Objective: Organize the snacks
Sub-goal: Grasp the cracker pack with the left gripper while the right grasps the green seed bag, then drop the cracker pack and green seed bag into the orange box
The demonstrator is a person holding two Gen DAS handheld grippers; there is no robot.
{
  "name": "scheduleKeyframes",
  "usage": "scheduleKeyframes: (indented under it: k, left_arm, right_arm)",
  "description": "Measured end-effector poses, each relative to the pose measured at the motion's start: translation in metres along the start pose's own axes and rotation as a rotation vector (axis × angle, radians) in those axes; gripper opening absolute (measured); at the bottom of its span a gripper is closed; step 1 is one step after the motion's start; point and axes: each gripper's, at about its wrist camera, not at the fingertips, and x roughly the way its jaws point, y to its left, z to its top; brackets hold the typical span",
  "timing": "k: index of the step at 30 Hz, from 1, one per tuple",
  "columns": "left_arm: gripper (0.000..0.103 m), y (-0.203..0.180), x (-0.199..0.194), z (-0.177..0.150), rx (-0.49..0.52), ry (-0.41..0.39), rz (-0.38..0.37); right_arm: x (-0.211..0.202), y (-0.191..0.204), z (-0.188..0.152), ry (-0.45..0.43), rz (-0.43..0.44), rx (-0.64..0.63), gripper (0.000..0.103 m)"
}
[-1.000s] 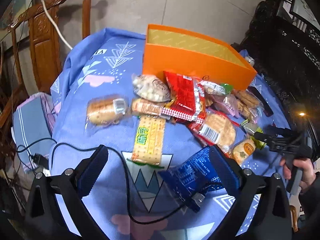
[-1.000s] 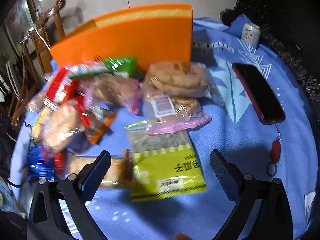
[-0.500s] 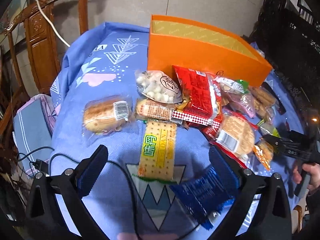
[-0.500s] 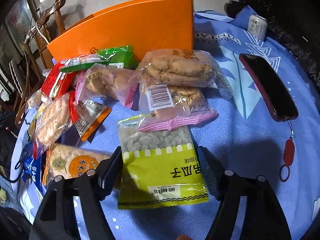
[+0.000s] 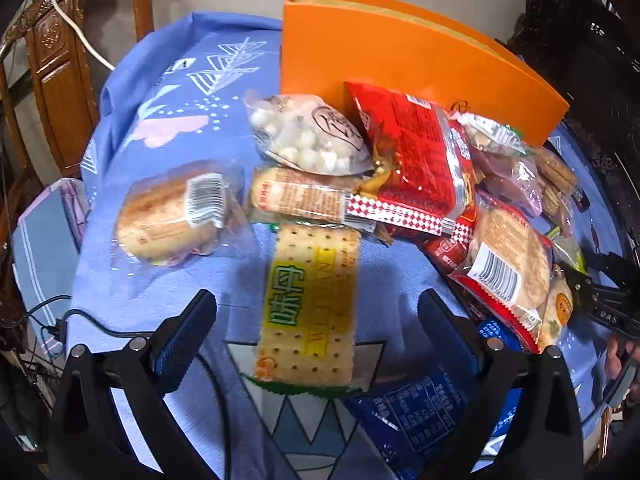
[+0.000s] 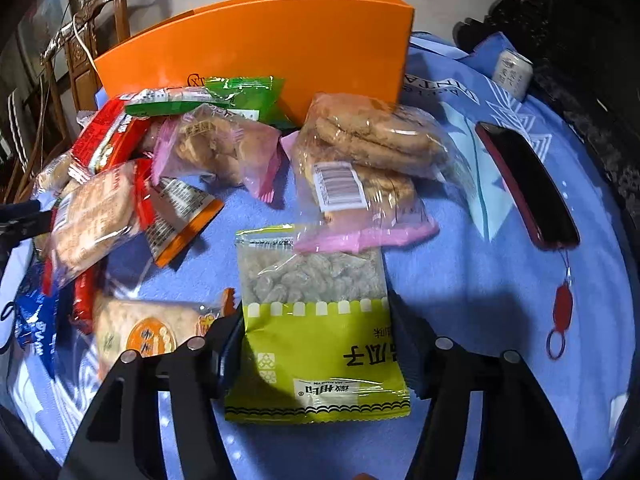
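The right gripper clamps the yellow-green plastic seed packet by its slippery edges, so it could slip; the left gripper gapes wide.

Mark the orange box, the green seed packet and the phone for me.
orange box [image 6: 280, 40]: right wrist view, middle of its front wall.
green seed packet [image 6: 320, 344]: right wrist view, on the yellow-green printed lower half.
phone [image 6: 528, 188]: right wrist view, centre of its dark screen.
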Motion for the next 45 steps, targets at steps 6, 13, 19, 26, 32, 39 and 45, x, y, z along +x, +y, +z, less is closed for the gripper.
scheduleKeyframes:
  k: [6, 13, 19, 26, 32, 39, 45]
  left_arm:
    - [0.070, -0.004, 0.017, -0.003, 0.034, 0.022, 0.026]
    - [0.047, 0.003, 0.011, -0.008, 0.007, 0.002, 0.012]
    - [0.046, 0.000, 0.001, -0.014, 0.005, -0.022, -0.016]
    - [0.046, -0.002, -0.035, -0.010, 0.004, -0.097, -0.041]
    - [0.046, -0.002, -0.073, 0.007, 0.006, -0.179, -0.036]
    - [0.046, -0.010, -0.118, 0.048, 0.020, -0.292, -0.077]
    - [0.046, -0.024, -0.134, 0.104, 0.035, -0.360, -0.133]
  right_arm:
    - [-0.012, 0.001, -0.016, -0.010, -0.004, 0.034, 0.064]
    - [-0.039, 0.004, -0.027, -0.076, 0.008, 0.075, 0.063]
    - [-0.055, 0.004, -0.026, -0.102, 0.013, 0.089, 0.063]
    - [-0.084, 0.014, -0.016, -0.178, 0.016, 0.076, 0.063]
    - [-0.109, 0.021, 0.002, -0.249, 0.023, 0.061, 0.063]
    - [-0.142, 0.030, 0.045, -0.361, 0.038, 0.022, 0.064]
    - [-0.147, 0.021, 0.107, -0.423, 0.060, 0.045, 0.064]
